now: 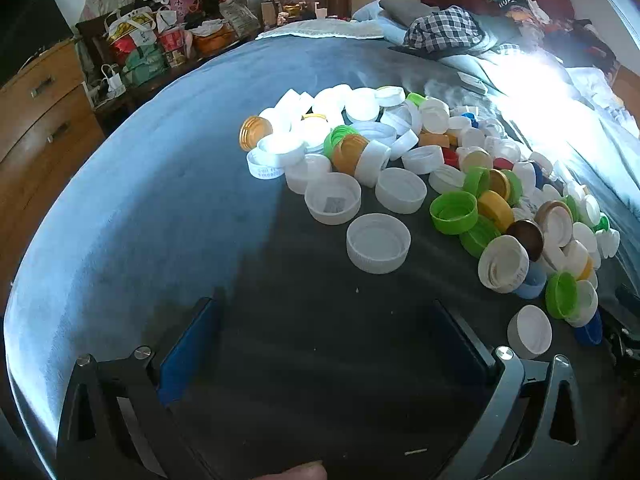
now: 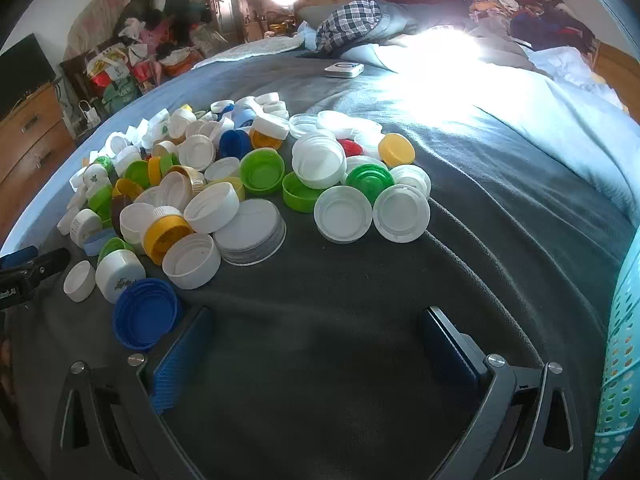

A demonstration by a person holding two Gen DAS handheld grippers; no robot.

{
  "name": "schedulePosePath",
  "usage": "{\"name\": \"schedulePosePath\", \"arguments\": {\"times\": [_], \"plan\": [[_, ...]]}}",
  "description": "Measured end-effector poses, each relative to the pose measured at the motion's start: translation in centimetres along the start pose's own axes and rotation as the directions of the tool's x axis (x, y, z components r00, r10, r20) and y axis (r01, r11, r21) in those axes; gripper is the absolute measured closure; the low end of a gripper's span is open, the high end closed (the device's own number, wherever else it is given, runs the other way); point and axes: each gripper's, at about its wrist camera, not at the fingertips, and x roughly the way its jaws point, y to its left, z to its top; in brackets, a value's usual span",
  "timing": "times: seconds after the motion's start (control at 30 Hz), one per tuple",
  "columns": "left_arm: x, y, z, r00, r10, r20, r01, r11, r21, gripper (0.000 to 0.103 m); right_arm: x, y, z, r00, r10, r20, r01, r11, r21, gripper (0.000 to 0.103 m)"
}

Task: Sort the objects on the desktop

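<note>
Left claw [image 1: 324, 344]: low over the grey-blue blanket-covered bed [image 1: 160, 200], jaws wide, nothing between the blue pads; a fingertip shows at the bottom edge of the left wrist view.
Right claw [image 2: 316, 344]: low over the same bed, jaws wide, nothing held; its left pad [image 2: 180, 356] sits just beside a large blue ribbed plastic cap [image 2: 145, 314] lying open side up.
Task items: heap of loose plastic bottle caps [image 2: 224, 184], mostly white, with green, yellow, blue, red and brown ones, spread on the bed ahead of both claws; too many and too overlapped to count.
Nearest to left claw: one white open cap [image 1: 378, 243], apart from the heap.
Writing: print on one white cap rim [image 1: 266, 170], not readable.
Right edge: turquoise perforated plastic basket [image 2: 618, 344].
Mid bed: small white flat device [image 2: 344, 69].
Far: checked cloth [image 2: 348, 20]; wooden drawer unit [image 1: 40, 112]; piled bags [image 1: 152, 40].
</note>
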Motion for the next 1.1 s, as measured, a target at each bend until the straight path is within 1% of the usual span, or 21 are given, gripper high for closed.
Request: {"name": "schedulePosePath", "arguments": {"times": [0.17, 0.3, 1.1], "plan": [[0.30, -0.11, 0.30, 1.000, 0.015, -0.006, -0.015, 1.000, -0.013, 0.001, 0.12, -0.05, 0.05, 1.000, 0.005, -0.003, -0.005, 1.000, 0.003, 0.000], [0.32, 0.04, 0.32, 1.000, 0.006, -0.001, -0.006, 1.000, -0.023, 0.001, 0.24, -0.02, 0.11, 1.000, 0.006, -0.003, -0.006, 1.000, 0.003, 0.000], [0.32, -0.02, 0.27, 1.000, 0.006, 0.004, -0.006, 1.000, -0.009, 0.001, 0.26, 0.03, 0.01, 1.000, 0.001, -0.005, -0.001, 1.000, -0.001, 0.000]]}}
